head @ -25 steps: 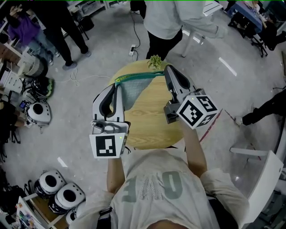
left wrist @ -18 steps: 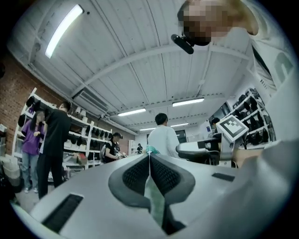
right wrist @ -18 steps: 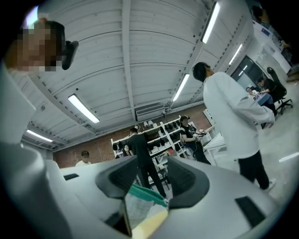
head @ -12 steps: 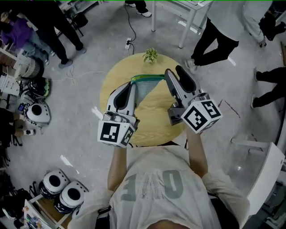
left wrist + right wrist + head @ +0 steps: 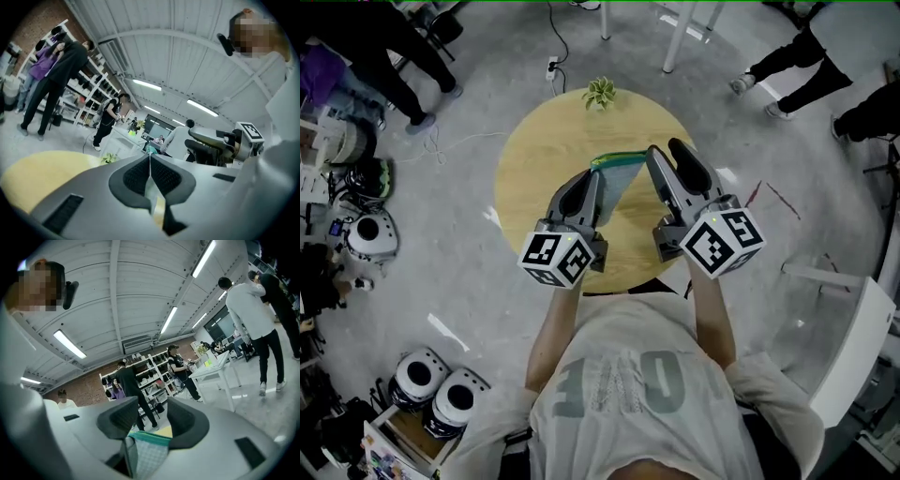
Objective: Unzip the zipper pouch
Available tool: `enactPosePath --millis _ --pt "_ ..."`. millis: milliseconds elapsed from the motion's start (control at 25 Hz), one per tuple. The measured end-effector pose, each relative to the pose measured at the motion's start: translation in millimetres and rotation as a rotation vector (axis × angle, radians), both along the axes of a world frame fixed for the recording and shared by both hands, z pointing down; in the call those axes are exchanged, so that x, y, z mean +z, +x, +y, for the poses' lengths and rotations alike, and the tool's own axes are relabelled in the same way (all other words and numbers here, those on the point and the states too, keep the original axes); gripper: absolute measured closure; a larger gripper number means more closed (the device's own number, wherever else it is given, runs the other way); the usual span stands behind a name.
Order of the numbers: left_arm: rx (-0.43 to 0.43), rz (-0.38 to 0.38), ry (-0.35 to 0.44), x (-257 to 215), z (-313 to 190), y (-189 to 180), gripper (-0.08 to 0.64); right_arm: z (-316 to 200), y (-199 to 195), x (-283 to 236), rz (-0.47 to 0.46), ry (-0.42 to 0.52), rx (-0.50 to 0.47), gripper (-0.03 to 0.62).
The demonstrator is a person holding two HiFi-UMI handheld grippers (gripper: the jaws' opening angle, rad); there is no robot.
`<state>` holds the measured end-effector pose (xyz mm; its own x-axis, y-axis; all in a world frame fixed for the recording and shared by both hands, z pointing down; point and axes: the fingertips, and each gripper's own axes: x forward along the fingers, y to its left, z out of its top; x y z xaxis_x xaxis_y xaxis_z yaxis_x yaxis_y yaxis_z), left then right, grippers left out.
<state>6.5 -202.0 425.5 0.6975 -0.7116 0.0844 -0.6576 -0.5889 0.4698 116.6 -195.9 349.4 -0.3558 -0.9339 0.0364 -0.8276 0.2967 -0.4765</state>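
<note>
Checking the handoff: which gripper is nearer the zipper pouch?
Left. The left gripper is shut on an edge of the zipper pouch. The right gripper has just been opening; the pouch sits between its jaws, pads not pressing.

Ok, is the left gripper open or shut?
Shut: the left gripper has its jaws pressed together on a thin fold of the pouch.

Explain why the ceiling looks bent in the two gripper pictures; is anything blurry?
Left gripper view: the wide-angle lens bows the ceiling lights and darkens the corners. Right gripper view: same bowing; the zipper pouch, close up, is slightly soft. Head view: dim, fairly sharp, round table barely distorted.
</note>
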Motion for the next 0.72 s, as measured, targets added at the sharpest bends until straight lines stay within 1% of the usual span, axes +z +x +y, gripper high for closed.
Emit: enactPosePath --millis 80,120,320,480,600,720 --pt "-0.018 0.048 -0.086 24.3 -3.3 2.9 0.532 -2.0 1.7 6.7 -0.003 -0.01 0.005 0.4" --pt "-0.029 0.06 -0.123 36.1 -4.5 2.3 0.532 -3.0 1.4 10.4 -0.006 -0.018 0.006 0.4" --pt "-0.091 0.074 -0.258 82.7 -10.4 -14.6 0.532 -6.0 -4.0 23.7 -0.009 -0.047 -0.008 0.4" --pt "-0.173 0.086 -0.332 111.3 -20.5 -38.7 0.531 -7.2 -4.8 33.1 -0.005 -0.075 -0.013 0.4" --pt "-0.218 0.067 -0.356 129.6 -30.6 -56.1 0.531 -11.1 -5.7 40.6 -0.005 -0.093 -0.015 0.4" --pt "-0.247 0.05 -0.389 146.1 -36.7 -70.6 0.531 -13.7 -8.5 45.3 -0.001 -0.108 -0.019 0.4"
